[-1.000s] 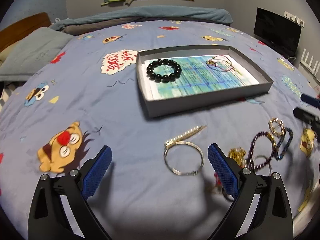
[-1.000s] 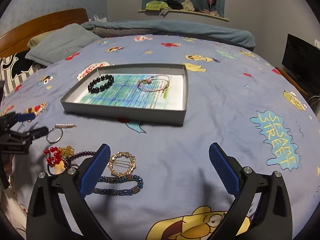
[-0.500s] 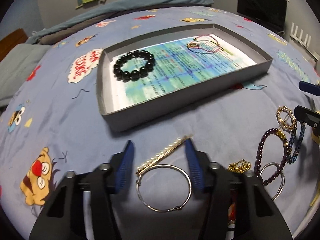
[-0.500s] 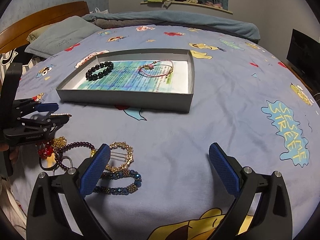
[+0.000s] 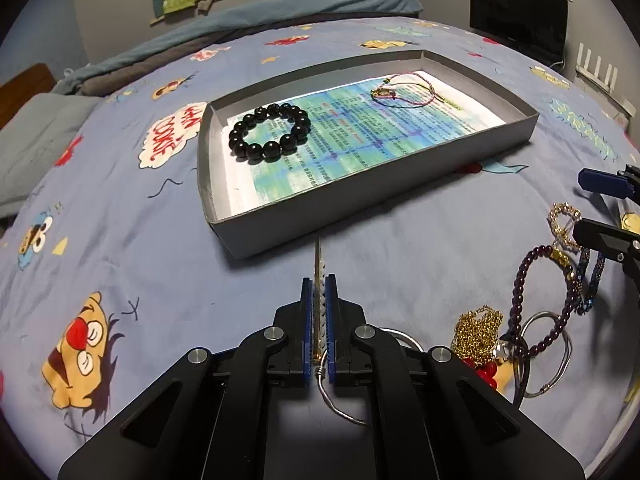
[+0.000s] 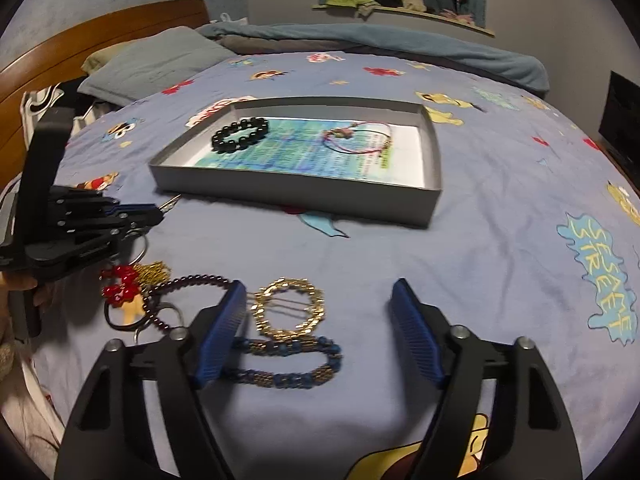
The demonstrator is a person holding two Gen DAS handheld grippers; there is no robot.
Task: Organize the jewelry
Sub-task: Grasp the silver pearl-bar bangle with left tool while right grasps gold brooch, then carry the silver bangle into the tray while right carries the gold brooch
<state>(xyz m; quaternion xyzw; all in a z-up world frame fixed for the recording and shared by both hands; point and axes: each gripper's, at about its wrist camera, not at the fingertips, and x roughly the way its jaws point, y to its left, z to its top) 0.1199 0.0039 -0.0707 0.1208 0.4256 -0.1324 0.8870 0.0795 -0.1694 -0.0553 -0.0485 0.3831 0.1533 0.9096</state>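
My left gripper (image 5: pixel 319 280) is shut on the pearl clip (image 5: pixel 319 268) of a silver bangle (image 5: pixel 340 404), just in front of the grey tray (image 5: pixel 340 208). The tray holds a black bead bracelet (image 5: pixel 270 132) and a pink cord bracelet (image 5: pixel 404 90). My right gripper (image 6: pixel 318 302) is open over a gold ring brooch (image 6: pixel 290 310) and a blue-gold bead bracelet (image 6: pixel 288 364). The left gripper (image 6: pixel 158 212) shows at the left of the right wrist view.
A pile of jewelry lies right of my left gripper: a purple bead bracelet (image 5: pixel 536 300), a gold chain (image 5: pixel 478 332), a silver ring (image 5: pixel 546 352), red beads (image 6: pixel 118 284). Pillows (image 6: pixel 156 64) and a rolled blanket (image 6: pixel 360 44) lie at the far side of the bed.
My left gripper has closed on the bangle's pearl clip and moved nearer the tray. My right gripper has moved forward over the gold brooch, its fingers narrowing somewhat.
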